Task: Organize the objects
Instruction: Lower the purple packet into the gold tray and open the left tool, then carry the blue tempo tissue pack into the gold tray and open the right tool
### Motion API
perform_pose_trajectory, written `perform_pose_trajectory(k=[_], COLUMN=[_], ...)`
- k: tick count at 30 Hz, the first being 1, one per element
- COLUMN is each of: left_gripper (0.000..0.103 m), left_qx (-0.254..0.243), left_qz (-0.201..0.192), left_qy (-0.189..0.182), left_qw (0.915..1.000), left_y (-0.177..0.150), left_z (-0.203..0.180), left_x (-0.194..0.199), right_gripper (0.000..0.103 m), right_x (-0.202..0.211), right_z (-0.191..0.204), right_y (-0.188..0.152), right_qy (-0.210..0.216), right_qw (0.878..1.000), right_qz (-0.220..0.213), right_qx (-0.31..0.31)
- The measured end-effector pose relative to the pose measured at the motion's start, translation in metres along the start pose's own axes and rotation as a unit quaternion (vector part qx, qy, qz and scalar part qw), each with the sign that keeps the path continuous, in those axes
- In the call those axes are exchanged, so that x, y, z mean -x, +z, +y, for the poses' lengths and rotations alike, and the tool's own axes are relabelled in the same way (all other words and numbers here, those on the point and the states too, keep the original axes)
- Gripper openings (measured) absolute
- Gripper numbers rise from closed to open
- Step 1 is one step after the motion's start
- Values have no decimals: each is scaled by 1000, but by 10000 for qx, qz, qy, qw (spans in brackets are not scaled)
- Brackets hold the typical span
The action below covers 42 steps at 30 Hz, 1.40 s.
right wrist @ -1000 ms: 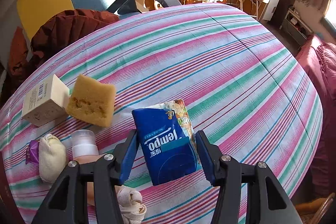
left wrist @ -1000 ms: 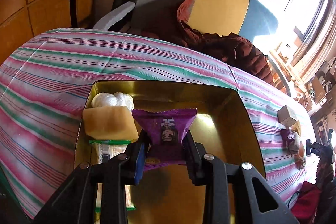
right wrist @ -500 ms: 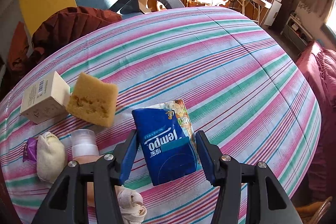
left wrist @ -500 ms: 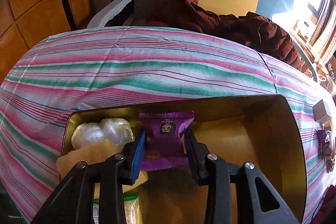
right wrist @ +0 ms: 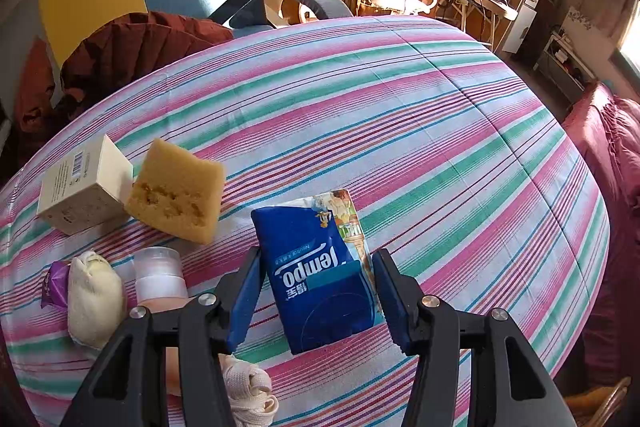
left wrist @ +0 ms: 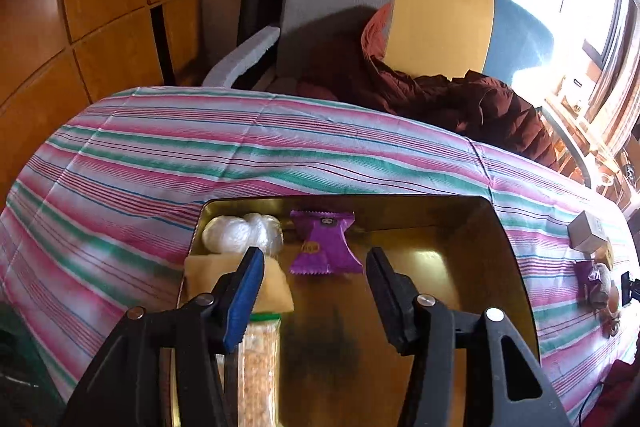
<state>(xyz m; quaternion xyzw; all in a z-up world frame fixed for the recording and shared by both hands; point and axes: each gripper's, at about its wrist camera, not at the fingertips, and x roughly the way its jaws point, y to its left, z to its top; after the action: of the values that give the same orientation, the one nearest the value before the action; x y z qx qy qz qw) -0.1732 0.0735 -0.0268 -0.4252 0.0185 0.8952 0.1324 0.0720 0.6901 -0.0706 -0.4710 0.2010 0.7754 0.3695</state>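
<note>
In the left wrist view a gold tray (left wrist: 508,247) lies on the striped tablecloth. A purple snack packet (left wrist: 323,243) lies at the tray's far side, apart from my open, empty left gripper (left wrist: 315,277). The tray also holds a white plastic bundle (left wrist: 240,233), a yellow sponge (left wrist: 276,287) and a green-edged cracker pack (left wrist: 260,367). In the right wrist view a blue Tempo tissue pack (right wrist: 316,275) lies on the cloth between the fingers of my right gripper (right wrist: 318,279), which stands open around it.
In the right wrist view a yellow sponge (right wrist: 178,191), a cardboard box (right wrist: 84,187), a pink-capped jar (right wrist: 158,273), a cream pouch (right wrist: 94,297), a purple packet (right wrist: 52,285) and a cloth bundle (right wrist: 248,387) lie to the left. A chair with a brown jacket (left wrist: 460,103) stands behind the table.
My left gripper opened and let go of the purple packet, which now lies at the tray's far side; the gripper drew back. The right gripper stayed around the tissue pack.
</note>
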Motion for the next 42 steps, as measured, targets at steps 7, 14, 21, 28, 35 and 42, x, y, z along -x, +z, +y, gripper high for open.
perform_pose_trajectory(k=[7,14,21,28,35,42], left_gripper=[54,54,54,54,54,54], left_qx=[-6,49,70,199,327,465], left_qz=[-441,-506,-512,-482,-400,-394], left_qy=[149,93,95,76,99,167], left_qw=[9989,9987,9986,9986,9986,9980], left_y=[-48,-80,-93,-99,-107,-112], left_z=[-12,-18,-11,2,16,30], left_x=[77,109,118,118,115,114], right_gripper=[55,55,55,55,55,56], right_x=[1,3,26,68,111,150], right_z=[1,0,5,43,118,218], right_y=[0,0,3,3,-7,-46], right_qy=[-15,-88,-73,298,1015,2167], right_qw=[10000,9999,9992,9968,9869,9586], right_qz=[-20,-68,-390,-693,-897,-695], right_qx=[28,40,31,255,874,1714])
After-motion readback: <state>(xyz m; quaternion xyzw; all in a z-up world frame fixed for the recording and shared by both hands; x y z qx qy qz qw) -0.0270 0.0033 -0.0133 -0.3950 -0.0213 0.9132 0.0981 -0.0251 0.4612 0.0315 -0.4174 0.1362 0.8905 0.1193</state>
